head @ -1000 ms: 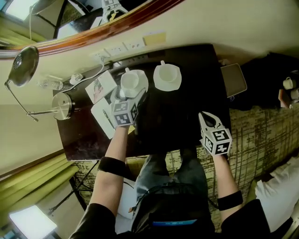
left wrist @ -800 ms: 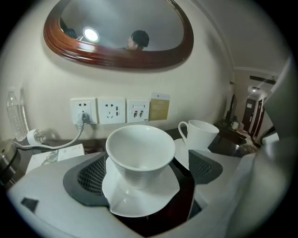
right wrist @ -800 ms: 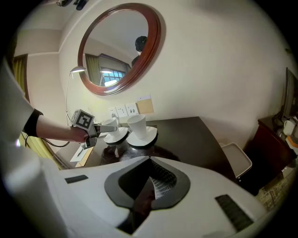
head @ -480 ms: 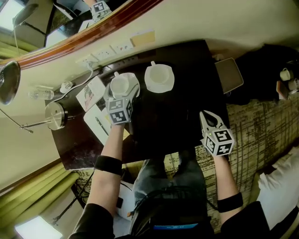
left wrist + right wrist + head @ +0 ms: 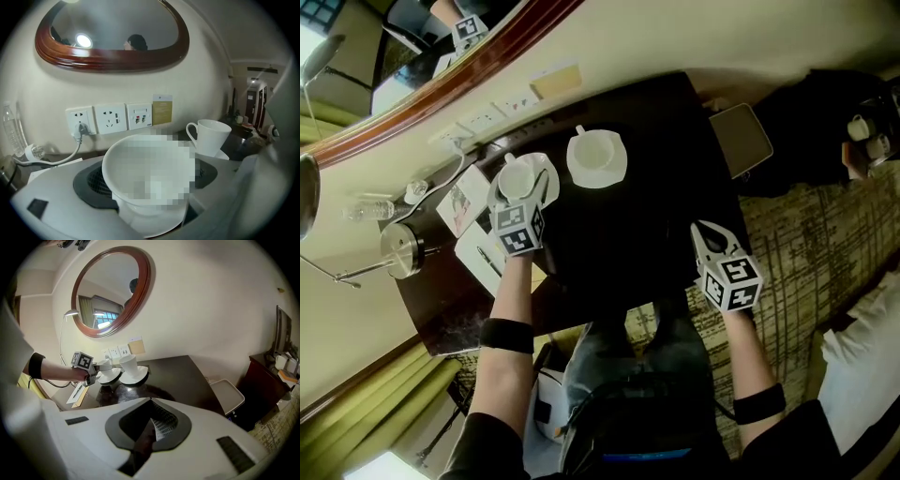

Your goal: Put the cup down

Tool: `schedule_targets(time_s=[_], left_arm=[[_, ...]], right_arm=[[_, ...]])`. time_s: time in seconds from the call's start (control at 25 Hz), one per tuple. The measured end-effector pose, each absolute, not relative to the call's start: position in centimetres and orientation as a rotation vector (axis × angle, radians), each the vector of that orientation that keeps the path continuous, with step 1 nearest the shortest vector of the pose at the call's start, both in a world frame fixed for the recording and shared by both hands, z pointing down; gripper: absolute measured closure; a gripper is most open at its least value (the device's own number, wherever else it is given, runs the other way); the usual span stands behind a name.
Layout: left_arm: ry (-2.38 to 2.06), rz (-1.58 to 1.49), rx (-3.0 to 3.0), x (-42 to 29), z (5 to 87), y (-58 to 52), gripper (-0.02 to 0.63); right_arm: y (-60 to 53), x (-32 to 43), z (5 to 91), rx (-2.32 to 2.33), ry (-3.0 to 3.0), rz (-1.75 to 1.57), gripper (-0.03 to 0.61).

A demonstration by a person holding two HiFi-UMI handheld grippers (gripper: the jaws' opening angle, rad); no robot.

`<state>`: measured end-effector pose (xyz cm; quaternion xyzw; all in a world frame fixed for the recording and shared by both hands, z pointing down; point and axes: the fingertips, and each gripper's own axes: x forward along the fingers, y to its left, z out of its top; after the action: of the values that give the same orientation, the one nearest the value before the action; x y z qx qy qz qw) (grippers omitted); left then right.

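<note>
The left gripper (image 5: 525, 187) reaches over the dark table (image 5: 656, 197), its jaws closing around a white cup (image 5: 117, 164). The cup stands upright between them on its saucer (image 5: 154, 227), pads close at either side. The left gripper view alone shows this; from the head view the cup is only a white disc toward the table's 11 o'clock corner.

At the cup's 2 o'clock in the left gripper view stands a second cup (image 5: 213, 136) on its own saucer, handle toward 9 o'clock. Behind, at 12 o'clock, are the wall sockets (image 5: 112, 122) and an oval mirror (image 5: 112, 58).

The right gripper (image 5: 703, 232) hovers at the table's 5 o'clock edge, jaws together and empty. Its view catches the left gripper from the side beside both cups. Only the head view shows the pen (image 5: 489, 262) on paper at the cup's 7 o'clock.
</note>
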<state>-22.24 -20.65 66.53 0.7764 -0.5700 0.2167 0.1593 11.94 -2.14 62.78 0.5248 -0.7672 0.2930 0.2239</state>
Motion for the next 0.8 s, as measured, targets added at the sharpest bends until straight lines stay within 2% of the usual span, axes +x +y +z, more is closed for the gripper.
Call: schedule_targets(time_s=[0.44,0.8], left_arm=[[-1.563,0.591,2.292,-20.8,64.1,-18.5,0.19],[-1.452,0.585,2.436,-15.7,60.5,-14.1,0.19]], right_arm=[[-2.5,11.2,62.4,1.407,-2.155,0.805,0.575],[-1.2,12.3,61.0,1.349,-2.186,0.818,0.575]])
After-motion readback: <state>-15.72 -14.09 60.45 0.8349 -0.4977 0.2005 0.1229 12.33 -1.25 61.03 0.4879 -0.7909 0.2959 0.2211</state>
